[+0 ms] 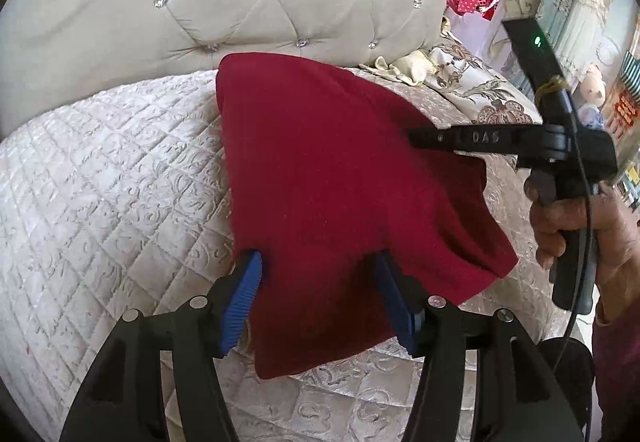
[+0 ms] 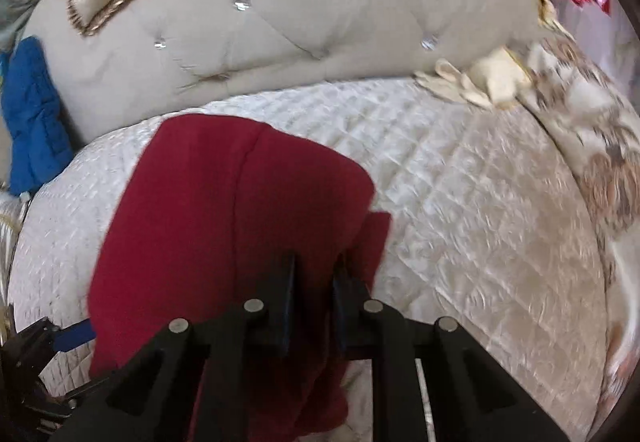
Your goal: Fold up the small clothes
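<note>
While your left tool (image 1: pixel 318 296) stood with its blue pads spread and the dark red knitted garment (image 1: pixel 328 178) merely draped between them, your right tool (image 2: pixel 314 296) alone pinched a fold of it above the quilted cream bedspread (image 1: pixel 112 178). That single narrow pinch risked slipping, I judged, and the loose cloth could have bunched instead of creasing cleanly.

Crimson garment (image 1: pixel 340 202); quilted cream bedspread (image 1: pixel 120 182)
</note>
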A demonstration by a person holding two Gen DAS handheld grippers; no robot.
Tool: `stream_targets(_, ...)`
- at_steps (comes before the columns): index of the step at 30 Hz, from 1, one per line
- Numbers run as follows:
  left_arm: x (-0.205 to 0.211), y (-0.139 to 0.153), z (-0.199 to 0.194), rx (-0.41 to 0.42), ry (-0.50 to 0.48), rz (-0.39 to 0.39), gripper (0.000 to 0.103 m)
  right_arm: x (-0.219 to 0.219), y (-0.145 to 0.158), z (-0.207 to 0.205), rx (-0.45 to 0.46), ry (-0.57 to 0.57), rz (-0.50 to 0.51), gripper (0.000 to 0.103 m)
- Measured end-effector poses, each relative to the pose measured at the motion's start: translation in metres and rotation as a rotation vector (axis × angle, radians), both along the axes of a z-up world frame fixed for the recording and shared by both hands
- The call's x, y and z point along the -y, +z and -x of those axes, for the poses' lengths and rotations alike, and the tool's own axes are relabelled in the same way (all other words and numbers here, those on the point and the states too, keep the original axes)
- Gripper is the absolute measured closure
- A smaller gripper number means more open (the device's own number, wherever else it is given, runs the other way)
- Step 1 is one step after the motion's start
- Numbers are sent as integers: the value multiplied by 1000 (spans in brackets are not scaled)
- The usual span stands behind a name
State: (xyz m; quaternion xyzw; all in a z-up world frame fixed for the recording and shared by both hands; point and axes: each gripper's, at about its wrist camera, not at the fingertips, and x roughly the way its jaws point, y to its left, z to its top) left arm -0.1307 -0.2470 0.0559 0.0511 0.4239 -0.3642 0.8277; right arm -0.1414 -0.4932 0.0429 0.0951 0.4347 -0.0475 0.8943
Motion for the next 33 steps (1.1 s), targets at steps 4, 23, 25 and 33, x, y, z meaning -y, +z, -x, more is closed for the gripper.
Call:
stream_targets(4, 0, -2, 0, 1, 12, -11, 64, 11, 16, 21, 43, -26, -47, 84)
stream_targets(23, 2, -5, 8, 11, 12, -36, 62, -25, -19, 98, -31, 54, -140, 96)
stream_targets(25, 2, -5, 10, 22, 9, -40, 62, -29, -9, 102, -19, 62, -134, 96)
stream_targets(33, 0, -4, 7, 18, 17, -40, 62, -25, 45, 120, 115, -9, -113, 49)
